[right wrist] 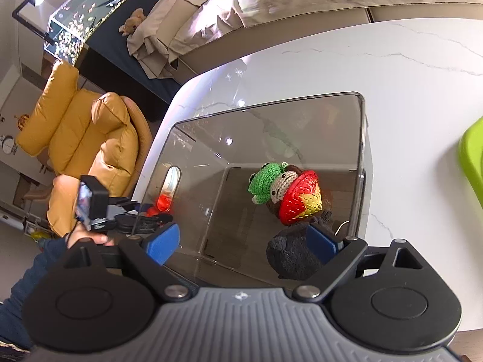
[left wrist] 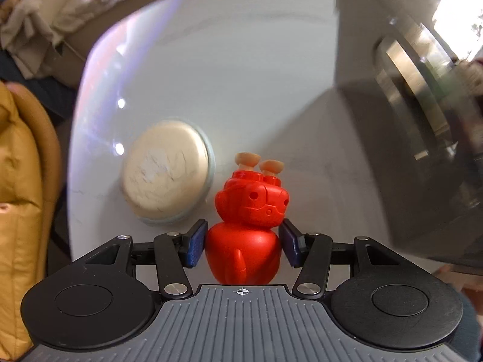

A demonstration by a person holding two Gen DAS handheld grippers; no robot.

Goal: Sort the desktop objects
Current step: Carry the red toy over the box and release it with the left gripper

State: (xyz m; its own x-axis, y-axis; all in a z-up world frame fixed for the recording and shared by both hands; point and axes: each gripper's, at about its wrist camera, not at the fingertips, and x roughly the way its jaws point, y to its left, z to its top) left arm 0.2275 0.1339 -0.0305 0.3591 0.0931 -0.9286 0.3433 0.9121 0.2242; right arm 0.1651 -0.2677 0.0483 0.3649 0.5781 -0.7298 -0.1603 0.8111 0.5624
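My left gripper (left wrist: 244, 242) is shut on a red plastic toy figure (left wrist: 246, 235), held upside down with its tan feet (left wrist: 259, 163) pointing away, above the white table (left wrist: 241, 75). A round cream disc (left wrist: 166, 175) lies on the table just left of the toy. In the right wrist view my right gripper (right wrist: 241, 241) is open over a smoked clear box (right wrist: 302, 126). Inside the box lie a green crochet frog (right wrist: 265, 178), a red and yellow woven cone (right wrist: 302, 199) and a dark plush toy (right wrist: 289, 256). The left gripper with the red toy (right wrist: 163, 203) shows through the box's left wall.
The box's wall (left wrist: 407, 120) fills the right side of the left wrist view, blurred. A yellow leather armchair (right wrist: 81, 138) stands left of the table. A lime green object (right wrist: 474, 157) sits at the table's right edge. A sofa with a beige cover (right wrist: 271, 3) lies behind.
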